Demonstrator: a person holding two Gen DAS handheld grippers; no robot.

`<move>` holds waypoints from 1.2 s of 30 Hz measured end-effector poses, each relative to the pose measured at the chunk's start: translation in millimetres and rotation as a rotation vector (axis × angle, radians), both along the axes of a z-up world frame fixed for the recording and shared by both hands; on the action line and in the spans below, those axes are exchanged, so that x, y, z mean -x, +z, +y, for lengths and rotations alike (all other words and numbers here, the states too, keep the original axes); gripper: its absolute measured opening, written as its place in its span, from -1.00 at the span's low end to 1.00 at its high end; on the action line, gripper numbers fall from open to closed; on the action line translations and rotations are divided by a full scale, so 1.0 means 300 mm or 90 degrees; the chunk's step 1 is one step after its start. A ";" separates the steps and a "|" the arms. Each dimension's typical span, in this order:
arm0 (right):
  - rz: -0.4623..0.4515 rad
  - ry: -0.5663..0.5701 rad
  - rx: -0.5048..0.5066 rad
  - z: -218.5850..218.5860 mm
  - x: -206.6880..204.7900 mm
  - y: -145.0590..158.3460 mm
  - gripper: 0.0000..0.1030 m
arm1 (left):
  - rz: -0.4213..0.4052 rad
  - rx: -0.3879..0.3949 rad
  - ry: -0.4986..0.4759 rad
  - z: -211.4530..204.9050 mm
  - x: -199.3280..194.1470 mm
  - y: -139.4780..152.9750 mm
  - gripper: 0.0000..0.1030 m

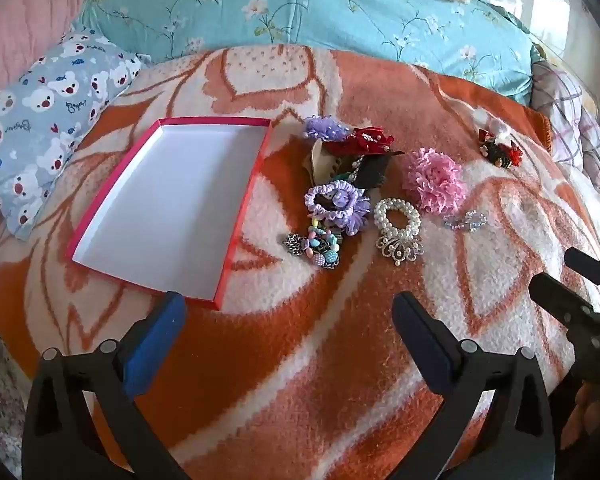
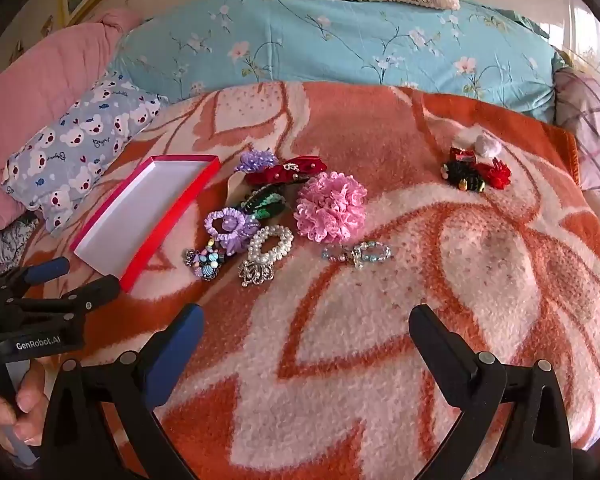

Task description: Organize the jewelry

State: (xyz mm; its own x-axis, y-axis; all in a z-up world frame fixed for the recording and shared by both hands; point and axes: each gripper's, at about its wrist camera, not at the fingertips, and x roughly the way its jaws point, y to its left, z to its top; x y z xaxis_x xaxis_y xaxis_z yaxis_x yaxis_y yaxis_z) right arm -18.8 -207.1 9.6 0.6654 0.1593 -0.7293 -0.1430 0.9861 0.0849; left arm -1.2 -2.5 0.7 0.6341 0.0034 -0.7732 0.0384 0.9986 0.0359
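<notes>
**Both grippers spread wide above the blanket, jewelry unsorted**

Starting at the left, I see a bear-print pillow (image 1: pixel 48 120) lying against the edge of the orange and white blanket (image 1: pixel 320 340) that covers the bed. Next to it sits the shallow red box (image 1: pixel 172 208), white inside and holding nothing. My left gripper (image 1: pixel 288 308) hovers over the blanket just short of the box's near corner, its jaws released and wide apart, nothing between them.

Just right of the box lies the main cluster: a lilac flower piece (image 1: pixel 320 126) and a dark red bow (image 1: pixel 364 140) at the far end, dark clips beneath them, then a purple scrunchie (image 1: pixel 336 204) and a heap of coloured beads (image 1: pixel 316 246) nearest me. Beside those rests the pearl bracelet (image 1: pixel 398 228) with its silver ornament, then the pink ruffled flower (image 1: pixel 434 184), and in front of that a small blue crystal clip (image 2: pixel 356 254). Well apart, toward the far right, sits a little red and black group of clips (image 2: pixel 476 172).

My right gripper (image 2: pixel 304 320) hangs over bare blanket short of the crystal clip, jaws likewise released and empty. A teal floral quilt (image 2: pixel 340 40) runs across the back.
</notes>
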 end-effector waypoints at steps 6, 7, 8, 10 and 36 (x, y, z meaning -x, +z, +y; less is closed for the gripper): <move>0.015 0.005 -0.022 -0.016 -0.001 -0.013 0.99 | 0.016 0.018 0.009 0.011 -0.010 -0.024 1.00; 0.016 0.004 -0.023 -0.026 -0.003 -0.023 0.99 | 0.014 0.015 0.010 0.012 -0.011 -0.027 1.00; 0.015 0.005 -0.024 -0.032 0.000 -0.025 0.99 | 0.012 0.013 0.009 0.014 -0.013 -0.028 1.00; 0.019 0.001 -0.017 -0.015 -0.002 -0.016 0.99 | 0.009 0.010 0.008 0.021 -0.011 -0.035 1.00; 0.028 0.000 -0.026 -0.022 -0.021 -0.022 0.99 | 0.016 -0.004 0.009 -0.009 -0.021 -0.029 1.00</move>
State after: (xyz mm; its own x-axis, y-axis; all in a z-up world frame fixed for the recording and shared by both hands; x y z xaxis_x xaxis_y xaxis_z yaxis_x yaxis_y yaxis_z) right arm -12.6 -213.8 3.2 0.6324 0.1898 -0.7510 -0.1385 0.9816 0.1315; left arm 5.1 -5.1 -8.0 0.6144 0.0170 -0.7888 0.0252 0.9988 0.0411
